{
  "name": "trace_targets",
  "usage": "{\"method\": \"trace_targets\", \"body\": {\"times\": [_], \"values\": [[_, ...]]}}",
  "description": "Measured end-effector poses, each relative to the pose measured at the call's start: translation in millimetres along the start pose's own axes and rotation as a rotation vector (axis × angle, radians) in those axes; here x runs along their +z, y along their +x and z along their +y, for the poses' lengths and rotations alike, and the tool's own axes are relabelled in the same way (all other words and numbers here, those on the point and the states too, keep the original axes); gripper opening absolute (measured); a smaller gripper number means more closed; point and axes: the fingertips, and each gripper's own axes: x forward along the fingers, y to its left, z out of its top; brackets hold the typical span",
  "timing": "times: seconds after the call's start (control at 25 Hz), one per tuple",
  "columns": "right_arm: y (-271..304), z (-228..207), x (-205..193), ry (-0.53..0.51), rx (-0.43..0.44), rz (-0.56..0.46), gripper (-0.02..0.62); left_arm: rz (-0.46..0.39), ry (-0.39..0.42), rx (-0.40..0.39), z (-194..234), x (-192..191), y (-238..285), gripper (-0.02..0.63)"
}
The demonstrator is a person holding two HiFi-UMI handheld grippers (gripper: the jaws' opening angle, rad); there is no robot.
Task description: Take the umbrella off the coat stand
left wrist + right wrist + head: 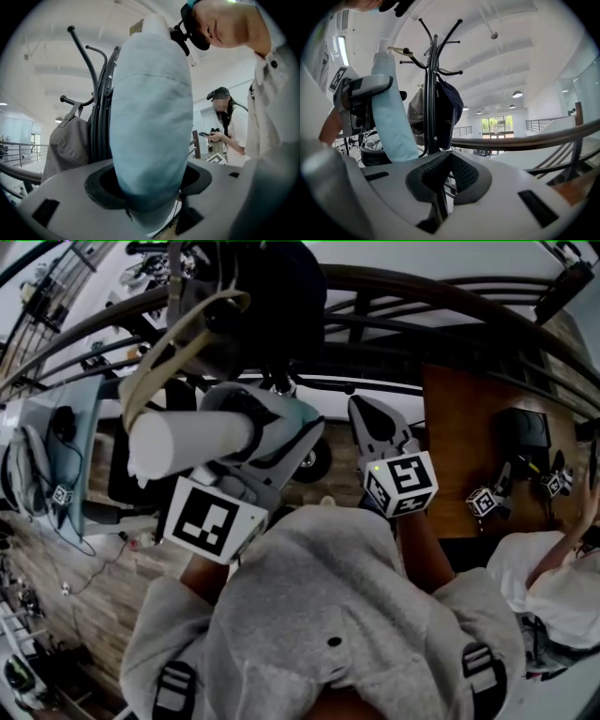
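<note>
A folded pale blue umbrella (151, 108) stands upright between the jaws of my left gripper (150, 187), which is shut on its body. In the head view the umbrella (192, 444) shows its white end, with the left gripper (267, 427) clamped round it beside the black coat stand (272, 296). From the right gripper view the umbrella (391, 112) is left of the coat stand (433, 93). Its tan strap (398, 49) reaches to a peg tip; whether it is hooked there I cannot tell. My right gripper (447, 176) is shut and empty, apart from the stand.
A grey bag (65, 145) and a dark blue cap (447, 108) hang on the stand. A curved dark railing (525, 140) runs behind. One person with a phone (225, 126) stands near, another (562, 587) sits by a brown desk (478, 446).
</note>
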Motion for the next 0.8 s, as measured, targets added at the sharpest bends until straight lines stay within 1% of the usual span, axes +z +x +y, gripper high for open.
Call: {"method": "trace_targets", "body": {"times": [0.2,0.36,0.48,0.8], "values": [[-2,1,3,0.010,0.000,-0.007,0.012,-0.007,0.026,-0.057,-17,12,-3,0.307],[-6,-2,4,0.014,-0.005,-0.013,0.012,0.002,0.043,-0.098,-30,11,-1,0.307],[-9,-4,5,0.020,-0.010,-0.019,0.012,0.020,0.036,-0.090,-29,-2,0,0.307],[-17,-15,-1,0.028,-0.034,-0.013,0.012,0.081,0.001,-0.023,-15,-47,3,0.307]]}}
